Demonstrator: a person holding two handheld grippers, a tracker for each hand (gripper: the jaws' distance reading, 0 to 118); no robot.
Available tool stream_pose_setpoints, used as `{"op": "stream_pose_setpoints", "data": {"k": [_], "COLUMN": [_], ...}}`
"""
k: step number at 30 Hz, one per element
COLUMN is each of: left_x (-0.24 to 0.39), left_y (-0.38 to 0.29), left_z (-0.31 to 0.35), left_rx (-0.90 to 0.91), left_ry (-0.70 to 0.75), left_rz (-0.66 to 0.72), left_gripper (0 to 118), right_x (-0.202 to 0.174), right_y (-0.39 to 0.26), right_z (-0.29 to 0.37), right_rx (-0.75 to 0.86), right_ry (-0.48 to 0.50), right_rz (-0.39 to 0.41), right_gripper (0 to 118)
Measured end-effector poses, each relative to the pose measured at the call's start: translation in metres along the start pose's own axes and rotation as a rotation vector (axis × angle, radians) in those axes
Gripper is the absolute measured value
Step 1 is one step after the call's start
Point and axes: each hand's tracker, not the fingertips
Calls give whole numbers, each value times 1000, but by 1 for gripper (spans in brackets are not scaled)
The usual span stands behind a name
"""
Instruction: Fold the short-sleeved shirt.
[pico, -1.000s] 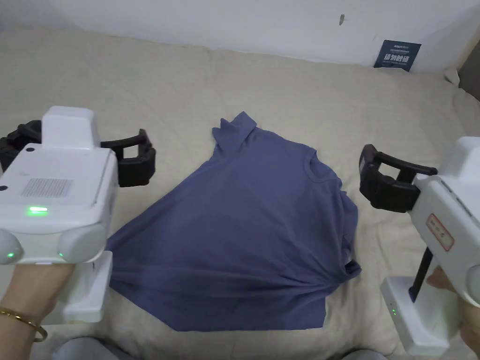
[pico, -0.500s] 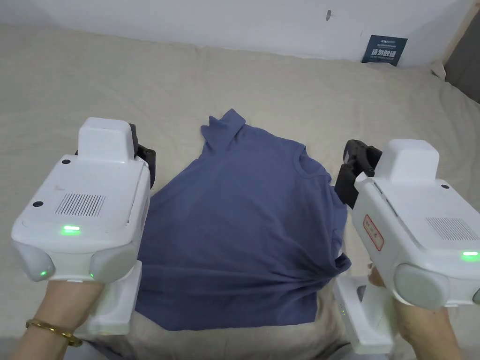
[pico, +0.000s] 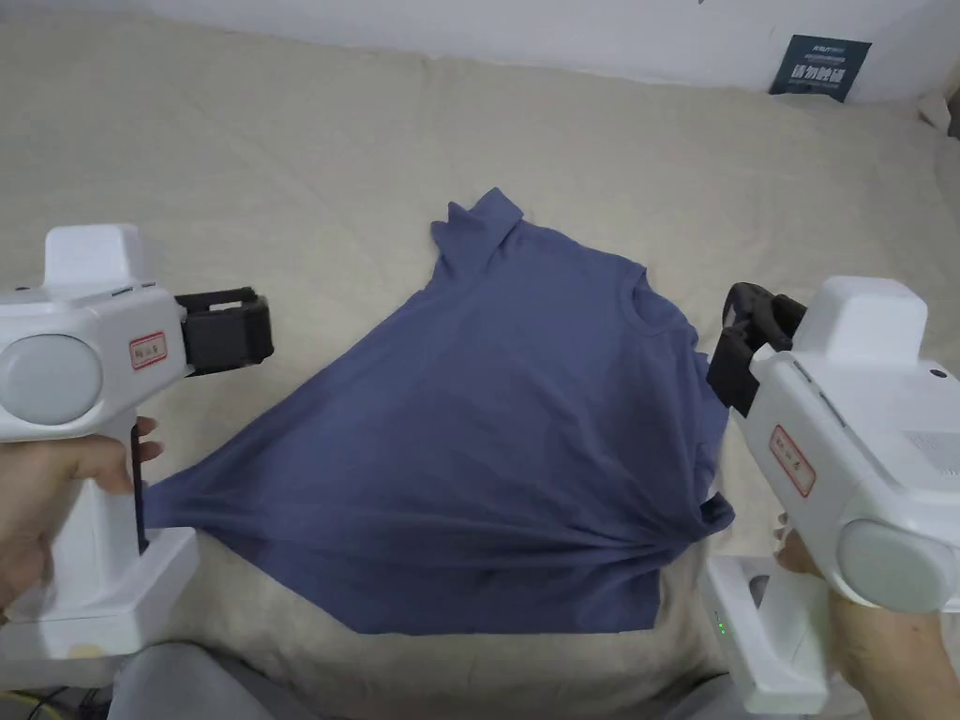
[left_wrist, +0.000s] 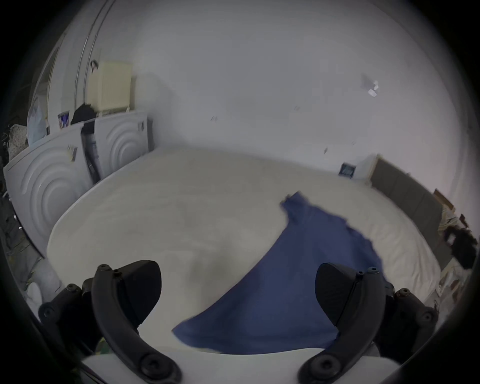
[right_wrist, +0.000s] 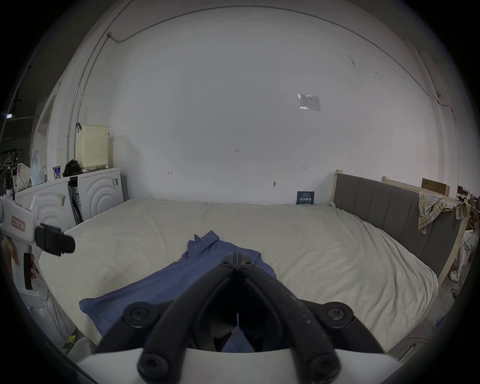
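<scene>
Head view: a blue short-sleeved cotton shirt (pico: 506, 441) lay spread but skewed on the cream bedsheet (pico: 281, 169), collar toward the far right, one sleeve pointing to the wall, the other bunched and wrinkled at the near right corner. The left gripper (pico: 246, 328), a white pistol-grip unit with black jaws, hung above bare sheet just off the shirt's left edge. The right gripper (pico: 745, 337) hung beside the collar shoulder. Neither touched the cloth. A small dark blue card (pico: 820, 67) leaned on the wall, well apart.

Left gripper view: its jaws stood wide apart with nothing between them; the shirt's near hem corner (left_wrist: 197, 335) lay below and between them. The picture was somewhat blurred.

Right gripper view: its jaws were pressed together at the tips, holding nothing, above the shirt's middle. The left gripper (right_wrist: 68, 244) showed farther off, at the bed's left edge.

Risks, as judgement: the shirt was not squared, so any fold begun now would likely come out crooked. The crumpled right sleeve could get trapped inside a fold. The right jaws would need opening before any grasp; pushed down closed, they would only drag the cloth. A pinch through the hem might take the sheet with it.
</scene>
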Motion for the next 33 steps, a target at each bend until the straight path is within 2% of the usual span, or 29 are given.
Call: {"op": "stream_pose_setpoints", "data": {"k": [4,8,14,16,18,19,20,21,24,27,31,32,33], "left_x": [-28,-45,-46,-39,-33,-30,-28,-27,-21,-18,-19,-16,-13], "left_y": [-32,-65,-82,-86,-89,-88,-86,-84,-75,-66,-49,-47,-45], "left_z": [-35,-68,-93,-100,-102,-101,-100,-98,-96,-77,-43,-36,-30], "left_rx": [-214,-397,-472,-503,-503,-492,-488,-472,-498,-393,-247,-214,-188], "left_ry": [110,173,114,105,102,115,93,62,71,60,33,33,36], "left_rz": [6,74,154,135,125,92,71,72,104,76,141,128,102], "left_gripper": [118,118,90,64,53,43,19,5,5,5,5,5,5], "right_x": [0,-1,-3,-3,-3,-3,-3,-2,0,7,19,22,23], "right_y": [-7,-14,-21,-23,-24,-25,-25,-26,-24,-15,15,24,34], "right_z": [-7,-15,-24,-27,-29,-30,-31,-30,-35,-45,-79,-92,-105], "right_rx": [-33,-69,-112,-124,-134,-139,-143,-146,-163,-187,-229,-248,-273], "right_ry": [-1,-1,-7,-11,-14,-15,-17,-17,-14,6,33,45,68], "right_rz": [-10,-8,4,1,-2,-2,-1,0,2,-2,-5,-13,-10], "right_gripper": [1,1,1,1,1,1,1,1,1,1,2,6,23]}}
